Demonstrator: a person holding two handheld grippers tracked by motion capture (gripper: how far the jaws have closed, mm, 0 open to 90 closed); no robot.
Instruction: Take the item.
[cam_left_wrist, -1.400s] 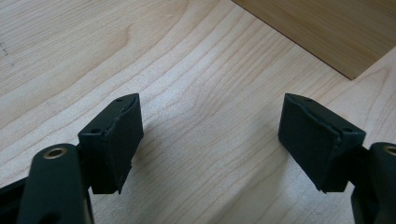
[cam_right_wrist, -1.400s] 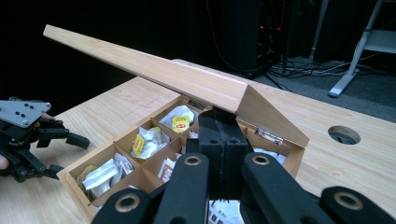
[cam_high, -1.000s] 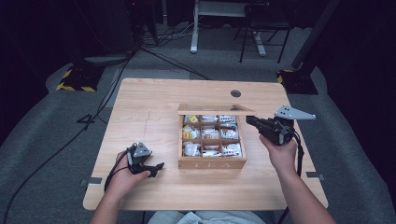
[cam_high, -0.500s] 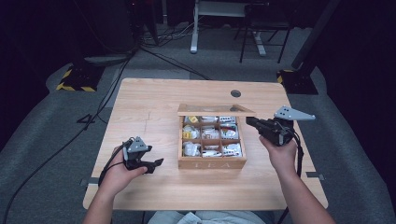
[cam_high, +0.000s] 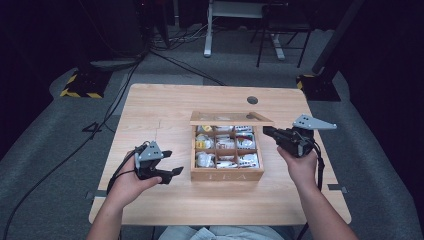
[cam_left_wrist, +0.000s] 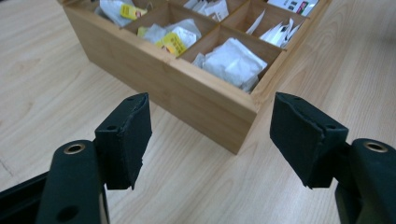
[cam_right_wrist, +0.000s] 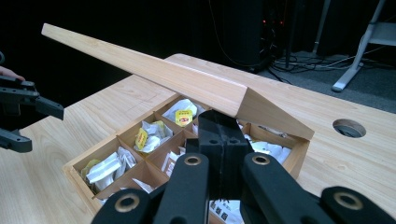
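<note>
A wooden tea box (cam_high: 227, 175) sits mid-table, its compartments holding white and yellow tea bags (cam_left_wrist: 233, 60). Its lid (cam_high: 231, 118) is raised at a slant over the back of the box. My right gripper (cam_high: 266, 131) is shut, with nothing between its jaws, and its tip (cam_right_wrist: 220, 122) sits right under the lid's (cam_right_wrist: 187, 79) lifted right edge. My left gripper (cam_high: 173, 162) is open just left of the box's front left corner. Its jaws (cam_left_wrist: 210, 135) frame that corner of the box (cam_left_wrist: 205, 98) without touching it.
The light wood table (cam_high: 150, 105) has a round cable hole (cam_high: 252, 100) behind the box. Dark floor, cables and chair legs lie beyond the far edge. Cables trail from both grippers. The left gripper (cam_right_wrist: 44, 128) also appears far left in the right gripper view.
My left gripper has edged slightly forward and turned toward the box's corner. The right gripper and the raised lid have stayed where they were.
</note>
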